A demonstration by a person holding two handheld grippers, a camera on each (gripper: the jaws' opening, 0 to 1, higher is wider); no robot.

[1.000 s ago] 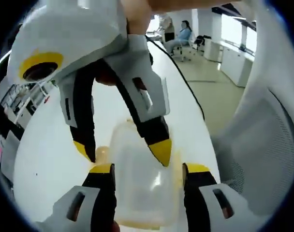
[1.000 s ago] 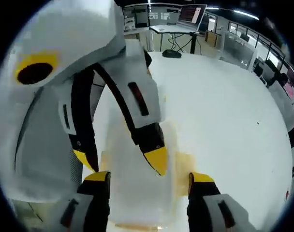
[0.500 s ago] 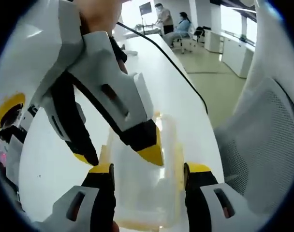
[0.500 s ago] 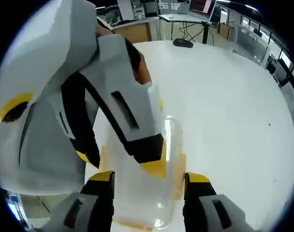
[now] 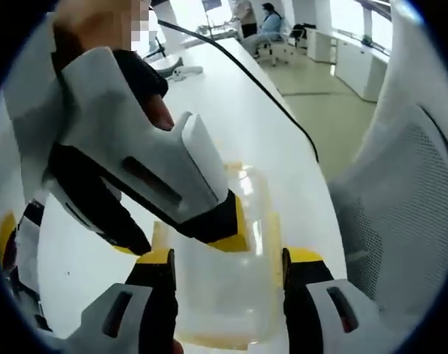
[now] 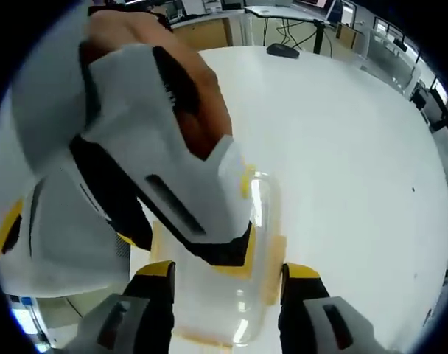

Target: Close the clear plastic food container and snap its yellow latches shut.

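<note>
Our container (image 5: 224, 295) sits lidded near the table (image 6: 342, 147) edge. Both grippers (image 5: 225, 258) (image 6: 225, 271) straddle it, jaws apart. We judge the yellow latches (image 6: 275, 258) unsnapped.

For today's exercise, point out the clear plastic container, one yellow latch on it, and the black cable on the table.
clear plastic container (image 5: 224, 295), left gripper view, on its clear lid.
yellow latch (image 6: 275, 254), right gripper view, on the flap along the container's side.
black cable (image 5: 275, 103), left gripper view, mid-length on the white table.

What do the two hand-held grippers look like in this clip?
Both match: each hand-held gripper has a white moulded plastic body with black inner arms and slots, and yellow-tipped jaws. The left gripper and the right gripper look alike. A yellow ring marking shows on the bodies. A black cable trails across the table.
</note>
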